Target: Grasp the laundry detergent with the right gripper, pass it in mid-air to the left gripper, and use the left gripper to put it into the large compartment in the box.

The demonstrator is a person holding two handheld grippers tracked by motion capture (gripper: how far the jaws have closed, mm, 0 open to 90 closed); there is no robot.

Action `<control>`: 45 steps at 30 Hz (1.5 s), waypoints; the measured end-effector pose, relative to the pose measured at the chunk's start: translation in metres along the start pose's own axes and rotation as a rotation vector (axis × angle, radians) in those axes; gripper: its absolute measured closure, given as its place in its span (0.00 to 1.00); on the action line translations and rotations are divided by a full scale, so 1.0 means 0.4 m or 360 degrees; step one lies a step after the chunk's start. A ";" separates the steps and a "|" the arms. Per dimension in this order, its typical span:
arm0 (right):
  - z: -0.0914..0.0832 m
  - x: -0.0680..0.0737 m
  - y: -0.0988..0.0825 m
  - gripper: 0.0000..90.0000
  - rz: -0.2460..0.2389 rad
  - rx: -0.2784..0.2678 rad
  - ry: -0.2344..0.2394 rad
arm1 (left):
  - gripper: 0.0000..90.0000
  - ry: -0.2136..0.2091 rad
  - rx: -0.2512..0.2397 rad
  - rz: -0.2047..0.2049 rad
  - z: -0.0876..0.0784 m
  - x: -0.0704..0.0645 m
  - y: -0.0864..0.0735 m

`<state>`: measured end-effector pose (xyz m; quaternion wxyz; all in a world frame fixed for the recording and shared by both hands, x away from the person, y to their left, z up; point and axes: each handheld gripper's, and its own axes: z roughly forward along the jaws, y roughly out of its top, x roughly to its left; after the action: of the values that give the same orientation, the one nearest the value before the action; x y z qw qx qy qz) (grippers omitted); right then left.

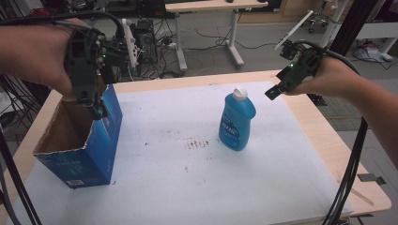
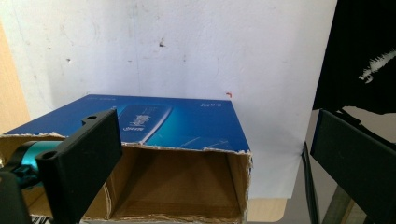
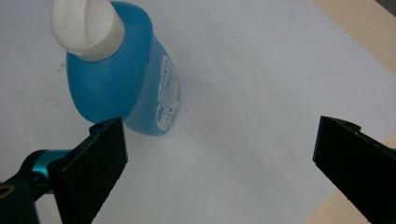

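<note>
Left tongs [image 1: 96,108]: held over the open box, at its rim on the side toward the sheet's middle; jaws spread wide in the left gripper view, nothing between them.
Box [image 1: 77,140]: blue carton with a torn-open top, standing at the left edge of the surface near the front-left corner; its brown inside [image 2: 177,182] looks empty where it can be seen.
Sheet [image 1: 187,178]: white, lightly stained, covering most of the surface; the box and bottle stand on it.
Bottle [image 1: 237,122]: blue, white cap, upright a little right of the surface's centre, well apart from the box; nothing touches it.
Right tongs [image 1: 274,91]: raised above the right part of the surface, just right of the bottle's cap; jaws wide apart, holding nothing; the bottle [image 3: 123,88] lies ahead and to one side of them, not between them.
Progress: judged as early, if the bottle is meant for the box. No grasp made; approach, grip, carry and release all remain.
</note>
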<state>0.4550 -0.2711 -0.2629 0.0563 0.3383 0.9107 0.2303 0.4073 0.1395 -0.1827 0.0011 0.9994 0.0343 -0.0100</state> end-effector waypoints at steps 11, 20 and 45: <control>0.024 0.054 -0.116 0.02 0.0099 -0.0318 -0.0107 | 0.02 -0.0001 -0.0025 0.0015 0.001 0.006 -0.007; 0.043 0.093 -0.195 0.02 0.0171 -0.0511 -0.0126 | 0.02 0.0002 -0.0028 0.0011 0.001 0.007 -0.014; 0.219 0.210 -0.328 0.01 0.0347 -0.0794 -0.0149 | 0.02 -0.0003 -0.0037 0.0017 -0.001 0.001 -0.013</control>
<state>0.3359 -0.2711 -0.3964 0.1548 0.4202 0.7805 0.4361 0.4075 0.1448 -0.1825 0.0128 0.9994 0.0291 -0.0106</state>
